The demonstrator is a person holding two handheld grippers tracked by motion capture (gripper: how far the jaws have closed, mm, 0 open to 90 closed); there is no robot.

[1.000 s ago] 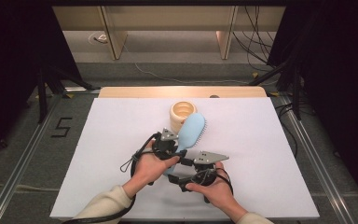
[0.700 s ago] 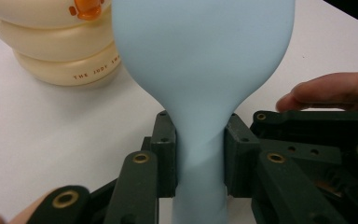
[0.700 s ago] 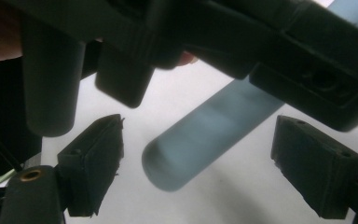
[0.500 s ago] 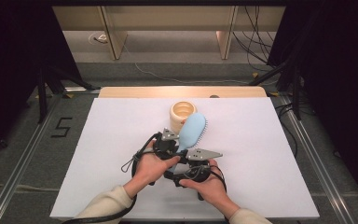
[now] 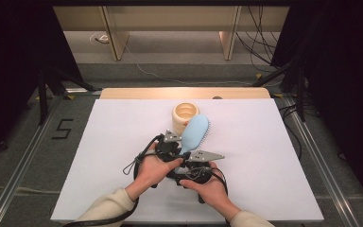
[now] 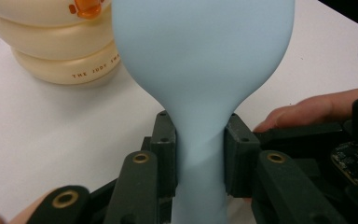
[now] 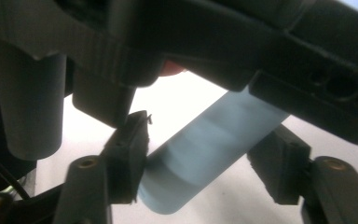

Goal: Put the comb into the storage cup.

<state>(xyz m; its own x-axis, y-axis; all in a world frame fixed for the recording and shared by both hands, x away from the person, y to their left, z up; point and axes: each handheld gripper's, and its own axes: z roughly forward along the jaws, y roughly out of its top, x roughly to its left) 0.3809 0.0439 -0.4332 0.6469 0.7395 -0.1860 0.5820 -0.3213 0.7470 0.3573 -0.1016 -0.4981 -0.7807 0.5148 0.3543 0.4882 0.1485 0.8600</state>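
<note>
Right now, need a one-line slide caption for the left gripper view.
Left gripper clamps the neck of a light-blue brush; cream ringed cup stands behind on the white table.

In the left gripper view, the top of the pale blue plastic hairbrush is cut off by the upper edge, and the cream ribbed cup behind it is partly covered (its small printed lettering cannot be fully read). In the right gripper view, the brush handle's end is blurred.

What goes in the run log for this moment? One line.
left hand-held gripper: shut on brush neck | right hand-held gripper: closing around handle, not yet pressing | cup: behind
</note>
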